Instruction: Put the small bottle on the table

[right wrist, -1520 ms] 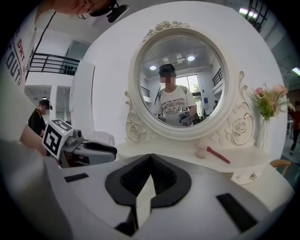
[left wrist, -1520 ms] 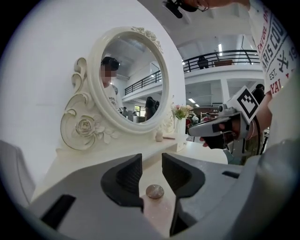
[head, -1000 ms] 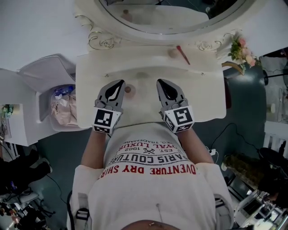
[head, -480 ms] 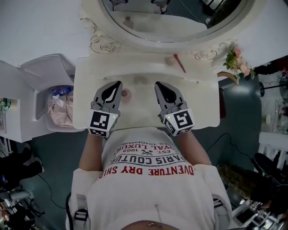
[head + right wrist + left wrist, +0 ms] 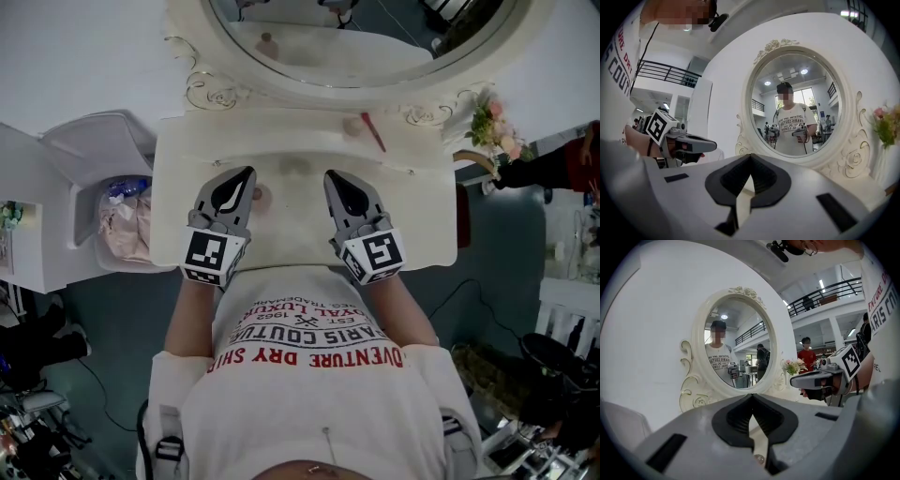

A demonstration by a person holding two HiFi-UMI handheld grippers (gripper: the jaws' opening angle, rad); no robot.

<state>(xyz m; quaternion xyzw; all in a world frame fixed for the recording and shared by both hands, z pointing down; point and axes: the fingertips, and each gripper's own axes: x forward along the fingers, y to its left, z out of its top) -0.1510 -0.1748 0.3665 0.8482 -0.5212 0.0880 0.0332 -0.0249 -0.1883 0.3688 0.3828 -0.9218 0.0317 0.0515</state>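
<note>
pinkish small bottle (image 5: 258, 194) stands upright on table (image 5: 422, 216)

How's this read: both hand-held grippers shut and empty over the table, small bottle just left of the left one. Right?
No. Head view shows the small bottle on the table just right of the left hand-held gripper, between it and the right hand-held gripper. Both shut and empty stands.
</note>
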